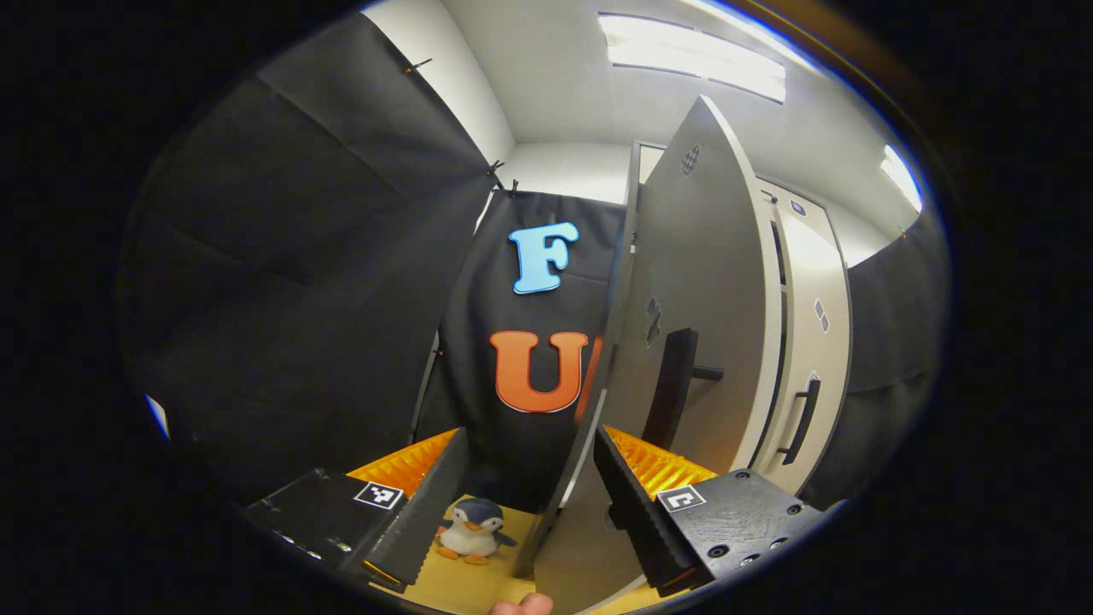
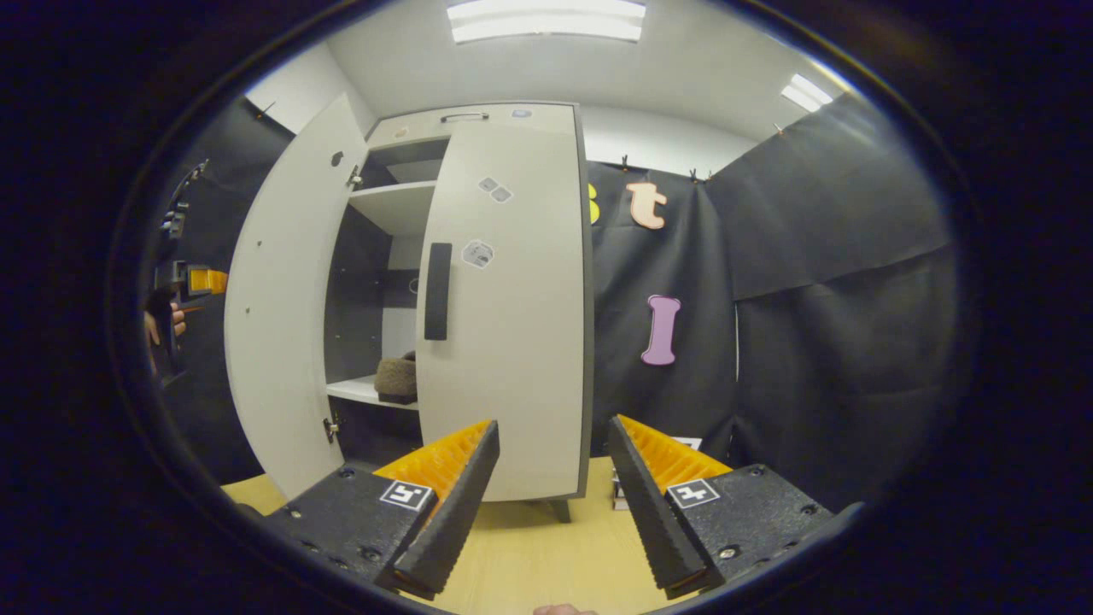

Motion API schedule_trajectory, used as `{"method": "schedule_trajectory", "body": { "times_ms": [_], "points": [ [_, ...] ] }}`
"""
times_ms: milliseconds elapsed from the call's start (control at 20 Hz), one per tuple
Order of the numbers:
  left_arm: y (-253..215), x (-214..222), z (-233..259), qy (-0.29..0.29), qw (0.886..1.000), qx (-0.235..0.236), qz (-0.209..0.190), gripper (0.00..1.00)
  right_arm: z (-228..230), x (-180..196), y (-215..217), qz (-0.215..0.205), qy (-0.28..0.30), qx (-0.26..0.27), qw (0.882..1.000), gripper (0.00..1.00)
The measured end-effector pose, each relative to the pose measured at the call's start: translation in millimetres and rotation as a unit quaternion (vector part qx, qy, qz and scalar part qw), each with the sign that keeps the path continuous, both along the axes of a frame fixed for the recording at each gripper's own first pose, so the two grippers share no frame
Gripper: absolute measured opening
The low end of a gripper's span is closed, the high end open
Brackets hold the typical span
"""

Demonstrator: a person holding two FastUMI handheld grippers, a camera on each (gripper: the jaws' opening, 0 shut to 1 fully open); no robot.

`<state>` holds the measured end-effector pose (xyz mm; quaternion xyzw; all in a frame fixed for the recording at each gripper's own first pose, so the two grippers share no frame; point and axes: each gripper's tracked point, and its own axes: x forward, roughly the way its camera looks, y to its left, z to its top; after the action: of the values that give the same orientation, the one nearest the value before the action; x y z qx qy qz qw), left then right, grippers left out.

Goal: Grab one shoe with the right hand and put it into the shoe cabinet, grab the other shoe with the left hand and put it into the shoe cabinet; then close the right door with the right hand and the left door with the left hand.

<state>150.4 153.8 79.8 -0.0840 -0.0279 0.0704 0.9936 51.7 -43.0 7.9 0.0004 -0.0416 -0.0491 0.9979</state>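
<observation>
Your left tongs [image 1: 529,504] are spread wide, pinching nothing, and the left door [image 1: 683,342] sits right between and ahead of them: its free edge runs up from between the fingers, tall axis upright, panel angled off to the right twd the shoe cabinet [image 1: 807,325]. That's the relation that counts: you're at the door's edge, outer face with the handle [image 1: 670,389] just right of the tongs. So the push prob. goes rightward, swinging the door shut. Can't tell if a finger touches the panel; the edge looks v. close.

From the right gripper view, the right door [image 2: 504,325] looks closed or nearly so, straight ahead of your right tongs [image 2: 546,495], which are also spread and empty, hovering over the surface [image 2: 529,555]. Left door [image 2: 282,325] stands open to the left of them, upright, hinge side by the cabinet body. A shoe [image 2: 397,376] sits on the lower shelf [image 2: 363,393] inside, up-left of the right tongs; which way it points is unclear, it's half hidden by the right door. Left hand is the nearer one for the job.

A toy penguin [image 1: 474,530] stands on the surface just below-left of the left tongs' gap; keep clear.
</observation>
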Motion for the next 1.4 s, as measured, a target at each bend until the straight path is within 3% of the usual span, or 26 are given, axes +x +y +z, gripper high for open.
{"method": "schedule_trajectory", "body": {
  "times_ms": [600,950,1400],
  "points": [
    [-113,46,-21,0.009,0.994,-0.001,-0.112,0.93,-7,-12,-34,-0.046,0.010,-0.002,0.999,0.86],
    [-117,46,-21,0.009,0.995,0.002,-0.102,0.93,-19,-16,-40,-0.055,0.023,0.011,0.998,0.86],
    [-122,-17,-21,-0.001,0.995,0.037,-0.092,0.93,-30,-15,-23,-0.027,0.038,0.011,0.999,0.86]
  ]
}}
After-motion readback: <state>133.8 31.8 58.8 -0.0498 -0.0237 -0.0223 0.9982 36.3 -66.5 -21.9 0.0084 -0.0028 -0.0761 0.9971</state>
